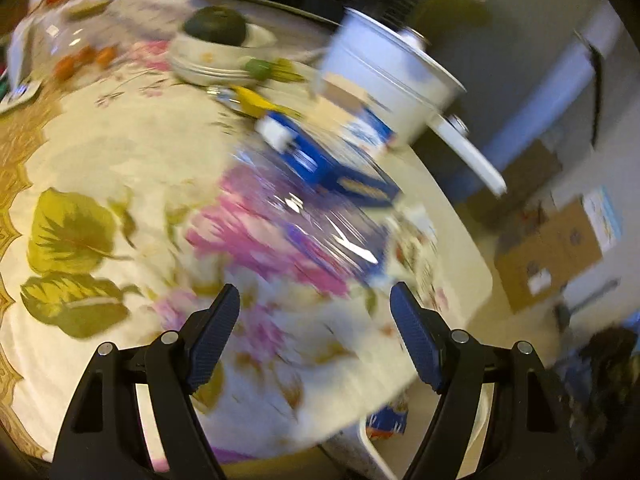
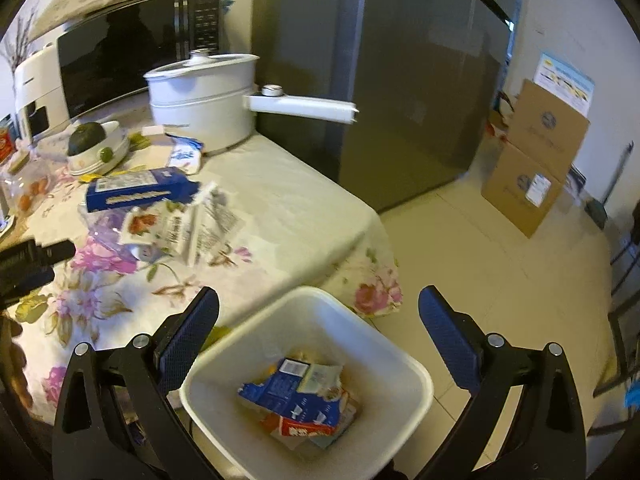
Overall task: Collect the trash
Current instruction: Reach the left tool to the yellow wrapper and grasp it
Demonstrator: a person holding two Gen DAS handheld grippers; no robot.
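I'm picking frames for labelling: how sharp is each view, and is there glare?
Left wrist view: heavy motion smear across the blue box and white pot; bright streaks of glare on the clear plastic wrap. Right wrist view: mostly sharp; trash in the white bin is readable, with only fisheye bending at the edges.

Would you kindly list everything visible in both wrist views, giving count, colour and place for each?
Bin: one, white, on the floor by the table corner, holding cartons and wrappers.
Blue box: one, blue and white, lying on the tablecloth.
Torn packaging: one pile, white printed, in front of the blue box.
Electric pot: one, white, lidded, at the table's back.
Bowl: one, white, holding a dark green fruit.
Microwave: one, black, behind the table.
Cardboard boxes: two, brown, stacked by the wall.
Left gripper: open, empty, above the tablecloth.
Right gripper: open, empty, over the bin.
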